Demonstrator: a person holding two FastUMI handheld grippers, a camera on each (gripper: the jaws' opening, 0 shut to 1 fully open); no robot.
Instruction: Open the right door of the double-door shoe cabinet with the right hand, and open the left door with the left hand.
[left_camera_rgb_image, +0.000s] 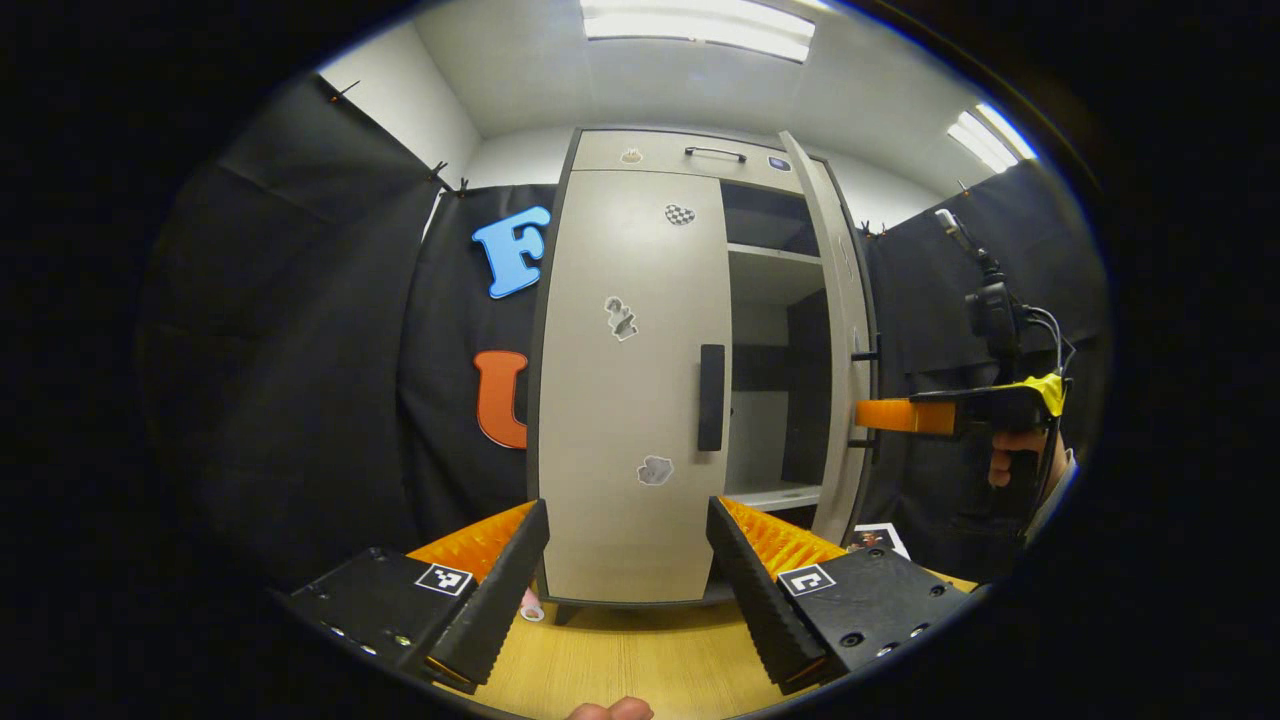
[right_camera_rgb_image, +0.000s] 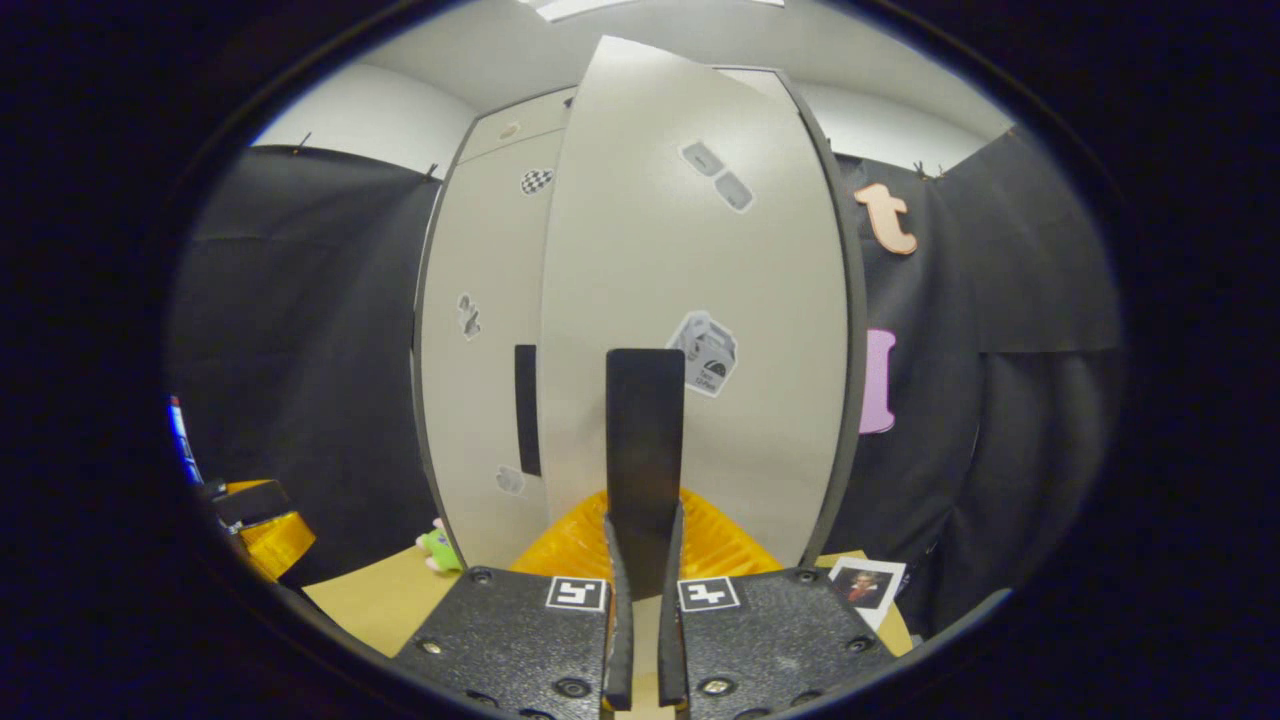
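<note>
The left gripper (left_camera_rgb_image: 628, 560) is held with its two fingers spread wide apart, nothing being gripped between them, and it is pointed at the closed left door (left_camera_rgb_image: 630, 390) of the tall pale grey double-door shoe cabinet (left_camera_rgb_image: 680, 150), whose lower edge is framed between the fingers. The right gripper (right_camera_rgb_image: 645, 560) is seen in the right gripper view with its fingers pressed onto the black vertical bar handle (right_camera_rgb_image: 645, 440) of the right door (right_camera_rgb_image: 700, 300), which is pinched between them. In the left gripper view the same right gripper (left_camera_rgb_image: 890, 415) is seen at the right, held by a person's hand (left_camera_rgb_image: 1005, 465) and reaching to the outer edge of the right door (left_camera_rgb_image: 835, 330), which is swung open toward the near side. Behind that open door, pale shelves (left_camera_rgb_image: 775, 260) inside the cabinet are exposed. The left door is shut, and its own black vertical bar handle (left_camera_rgb_image: 711, 397) is mounted at its right edge, near the middle of its height, apart from the left gripper's fingers. Several small stickers (left_camera_rgb_image: 621, 318) are stuck on both door fronts, and a drawer with a slim dark handle (left_camera_rgb_image: 715, 153) is set at the top of the cabinet. The cabinet is stood on a light wooden tabletop (left_camera_rgb_image: 620, 660). A small printed photo card (right_camera_rgb_image: 866, 585) is laid on the table at the right of the cabinet, and a small green plush toy (right_camera_rgb_image: 438, 546) is seen at the left of its base.
</note>
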